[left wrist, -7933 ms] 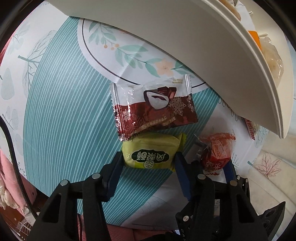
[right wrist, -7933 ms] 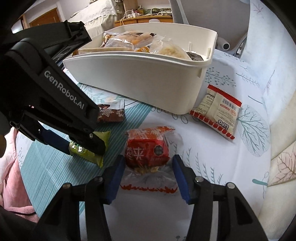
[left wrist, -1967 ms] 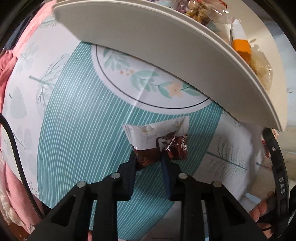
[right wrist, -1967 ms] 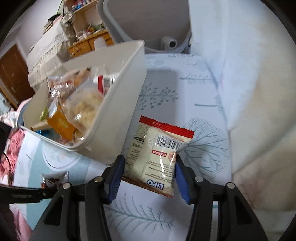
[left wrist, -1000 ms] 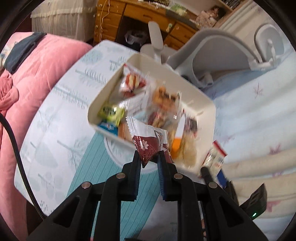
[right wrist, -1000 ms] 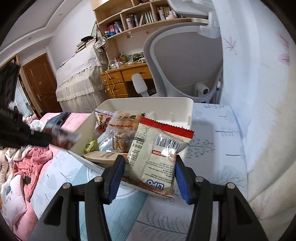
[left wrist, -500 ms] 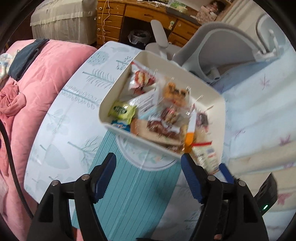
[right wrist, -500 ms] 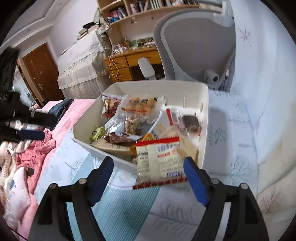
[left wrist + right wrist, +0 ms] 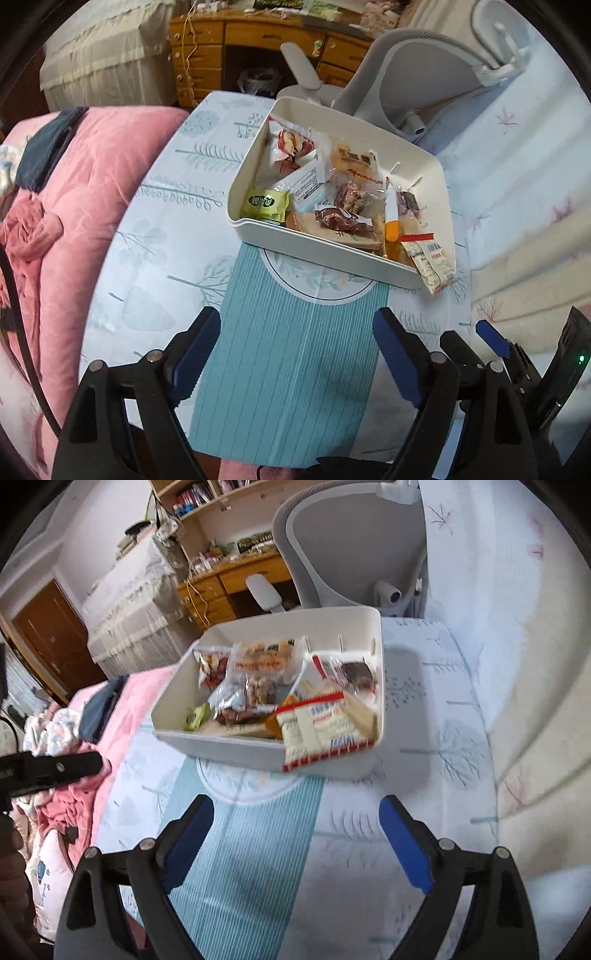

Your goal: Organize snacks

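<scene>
Left tongs (image 9: 297, 332): standing wide with nothing between the blue pads — the jaws have just been opening, and they are hovering over the teal striped mat (image 9: 295, 369).
Right tongs (image 9: 295, 818): also gaping wide and empty, jaws just opened, hanging above the mat's edge and the pale leaf-print cloth (image 9: 424, 738).
White bin (image 9: 258, 155): sitting on the cloth-covered surface at the far end of the mat, partly over the mat's round flower print, and holding the pile of snacks.
Dark red packet (image 9: 338, 218): lying inside the bin near its front wall, on top of a long brown packet.
Green packet (image 9: 264, 202): resting in the bin's front left corner.
Red-and-white packet (image 9: 319, 727): draping over the bin's front right corner — part inside, the lower end hanging over the rim; in the right wrist view it is blurred.
Other snacks: clear bags and an orange packet (image 9: 391, 230) are crowding the middle and back of the bin.
Surroundings: a pink quilt (image 9: 85, 177) is lying to the left, a grey office chair (image 9: 354, 542) is standing behind the bin, and a wooden desk (image 9: 251, 40) is showing beyond.
</scene>
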`<act>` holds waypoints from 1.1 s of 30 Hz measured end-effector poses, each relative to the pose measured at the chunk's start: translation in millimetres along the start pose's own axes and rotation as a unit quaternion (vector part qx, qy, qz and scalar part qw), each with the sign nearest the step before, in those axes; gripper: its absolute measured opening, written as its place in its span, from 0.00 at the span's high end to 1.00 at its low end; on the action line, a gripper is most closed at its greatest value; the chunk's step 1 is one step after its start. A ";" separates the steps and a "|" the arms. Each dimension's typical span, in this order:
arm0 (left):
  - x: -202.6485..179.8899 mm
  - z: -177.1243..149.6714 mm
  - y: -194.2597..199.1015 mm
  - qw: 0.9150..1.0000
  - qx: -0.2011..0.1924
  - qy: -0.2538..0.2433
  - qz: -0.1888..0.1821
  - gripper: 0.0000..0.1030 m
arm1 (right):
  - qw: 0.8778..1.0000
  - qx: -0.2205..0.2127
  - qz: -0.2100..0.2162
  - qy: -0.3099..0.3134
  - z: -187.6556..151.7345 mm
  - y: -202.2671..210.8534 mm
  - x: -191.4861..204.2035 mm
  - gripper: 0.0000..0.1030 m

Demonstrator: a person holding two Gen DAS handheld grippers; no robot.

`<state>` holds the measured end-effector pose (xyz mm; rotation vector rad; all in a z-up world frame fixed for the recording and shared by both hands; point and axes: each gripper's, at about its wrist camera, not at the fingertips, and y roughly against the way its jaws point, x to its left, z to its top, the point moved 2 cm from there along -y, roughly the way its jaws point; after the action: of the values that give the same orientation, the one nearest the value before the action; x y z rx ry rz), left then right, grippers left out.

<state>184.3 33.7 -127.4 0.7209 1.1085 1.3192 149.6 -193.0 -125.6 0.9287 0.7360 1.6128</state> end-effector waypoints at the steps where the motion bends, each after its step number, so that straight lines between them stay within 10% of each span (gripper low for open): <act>1: 2.3 -2.3 7.2 1.000 -0.002 -0.007 -0.006 0.19 | 1.000 0.007 -0.006 0.001 -2.0 4.7 4.3 0.11; 16: 36.1 -19.0 110.1 0.993 -0.045 -0.096 -0.061 0.01 | 0.998 0.009 -0.056 -0.038 -18.3 120.9 111.7 0.04; 33: 34.1 -54.9 169.6 0.987 -0.123 -0.096 0.022 0.01 | 0.995 -0.033 -0.094 0.000 -41.1 167.2 156.6 0.00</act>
<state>66.1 84.9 0.4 0.6761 0.7632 1.3641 14.5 -78.1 25.0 0.7878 0.7425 1.4617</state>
